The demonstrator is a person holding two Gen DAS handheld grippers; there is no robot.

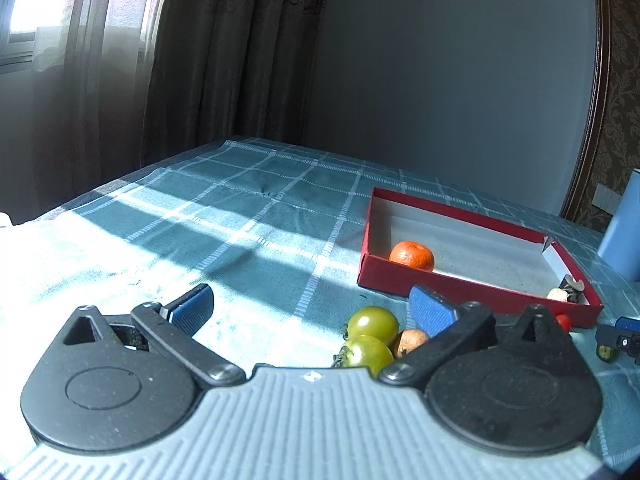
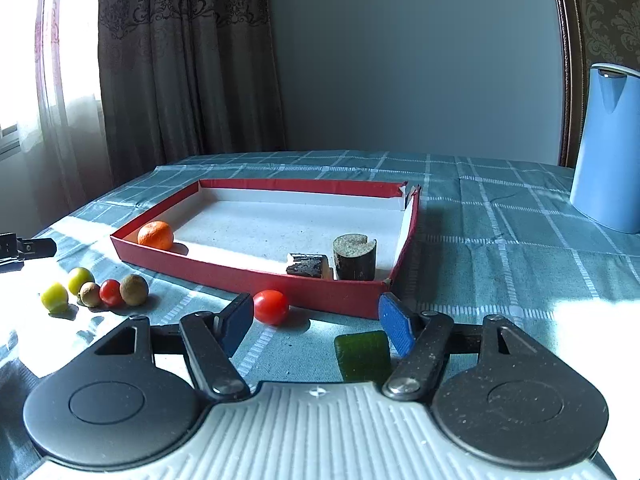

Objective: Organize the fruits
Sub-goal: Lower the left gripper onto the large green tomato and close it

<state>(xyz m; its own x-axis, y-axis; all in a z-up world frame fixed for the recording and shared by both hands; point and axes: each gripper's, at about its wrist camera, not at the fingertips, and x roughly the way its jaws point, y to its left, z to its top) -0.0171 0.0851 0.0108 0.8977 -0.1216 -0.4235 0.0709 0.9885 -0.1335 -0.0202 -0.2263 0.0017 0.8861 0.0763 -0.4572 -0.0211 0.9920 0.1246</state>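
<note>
Red tomato (image 2: 271, 306) before red tray (image 2: 256, 276) – blue jug (image 2: 610, 148) aside

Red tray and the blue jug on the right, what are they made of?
Red tray: likely cardboard, matte red outside, white inside; a far corner is torn and folded. Blue jug: probably plastic, smooth with a soft sheen; coated metal is possible.
</note>
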